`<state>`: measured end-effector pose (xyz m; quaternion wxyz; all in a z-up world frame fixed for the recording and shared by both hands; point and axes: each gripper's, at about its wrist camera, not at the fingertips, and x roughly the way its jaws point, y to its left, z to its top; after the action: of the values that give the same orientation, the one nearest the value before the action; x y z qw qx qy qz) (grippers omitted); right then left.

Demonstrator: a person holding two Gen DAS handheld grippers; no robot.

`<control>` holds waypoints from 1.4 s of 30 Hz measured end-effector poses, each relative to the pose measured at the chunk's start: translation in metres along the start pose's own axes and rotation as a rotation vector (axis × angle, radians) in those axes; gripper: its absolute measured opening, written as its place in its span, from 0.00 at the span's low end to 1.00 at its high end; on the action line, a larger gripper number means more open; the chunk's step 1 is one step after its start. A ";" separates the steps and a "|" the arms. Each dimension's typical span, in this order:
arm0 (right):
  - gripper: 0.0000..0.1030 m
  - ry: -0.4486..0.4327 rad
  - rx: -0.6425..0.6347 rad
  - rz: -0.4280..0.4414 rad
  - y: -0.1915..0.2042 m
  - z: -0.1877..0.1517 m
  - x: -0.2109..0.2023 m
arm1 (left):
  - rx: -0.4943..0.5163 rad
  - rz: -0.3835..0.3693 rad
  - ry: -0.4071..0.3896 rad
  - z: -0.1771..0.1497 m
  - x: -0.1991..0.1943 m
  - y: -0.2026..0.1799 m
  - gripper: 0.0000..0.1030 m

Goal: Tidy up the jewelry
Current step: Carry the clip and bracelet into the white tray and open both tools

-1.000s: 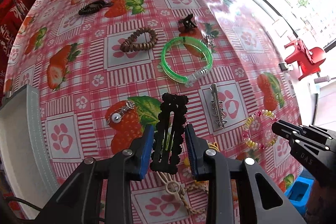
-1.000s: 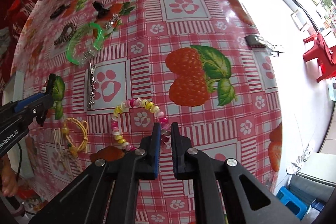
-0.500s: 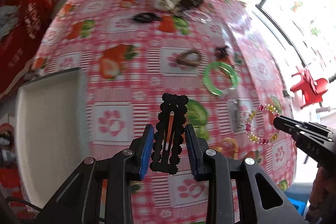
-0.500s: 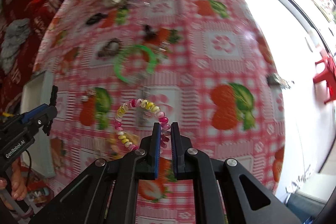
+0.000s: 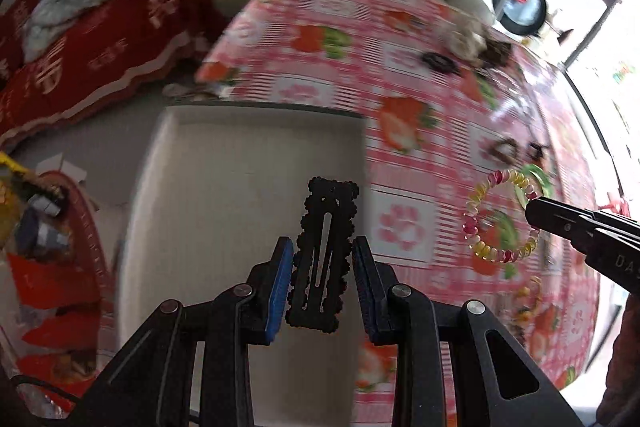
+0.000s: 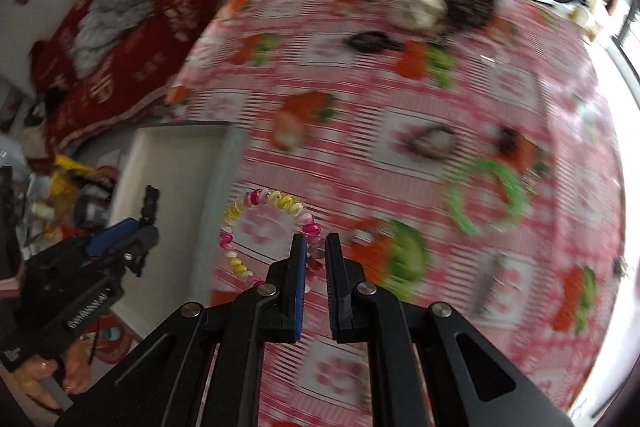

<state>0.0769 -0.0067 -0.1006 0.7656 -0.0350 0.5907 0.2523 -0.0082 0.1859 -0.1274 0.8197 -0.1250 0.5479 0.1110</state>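
My left gripper (image 5: 323,259) is shut on a black scalloped hair clip (image 5: 325,259) and holds it upright above the white tray (image 5: 240,163) at the table's left edge. My right gripper (image 6: 316,259) is shut on a pink, yellow and white beaded bracelet (image 6: 256,203), hanging in the air over the tablecloth just right of the tray (image 6: 176,163). The bracelet (image 5: 500,219) and the right gripper (image 5: 568,227) show at the right of the left wrist view. The left gripper (image 6: 132,239) with the clip shows at the left of the right wrist view.
The strawberry tablecloth (image 6: 400,107) still carries a green bangle (image 6: 486,197), a brown coiled tie (image 6: 432,143), a black clip (image 6: 372,41), scrunchies (image 6: 448,7) and a silver clip (image 6: 490,279). A red-covered sofa (image 5: 100,27) and a cluttered basket (image 5: 52,267) lie left of the table.
Both grippers have swung left with their items. The left gripper has moved from above the tablecloth to above the white tray, and the right gripper with the bracelet has followed toward it.
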 end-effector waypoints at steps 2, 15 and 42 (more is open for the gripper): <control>0.10 0.003 -0.033 0.024 0.022 0.011 0.010 | -0.028 0.022 -0.005 0.005 0.004 0.019 0.36; 0.10 0.076 -0.113 0.080 0.102 0.061 0.098 | -0.082 0.122 0.003 0.039 0.066 0.081 0.36; 0.43 0.119 -0.185 -0.003 0.124 0.081 0.149 | -0.024 0.219 -0.023 0.047 0.083 0.081 0.94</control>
<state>0.1218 0.1814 -0.1829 0.7231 -0.1212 0.6092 0.3021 0.0380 0.2813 -0.1932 0.8072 -0.0730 0.5476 0.2079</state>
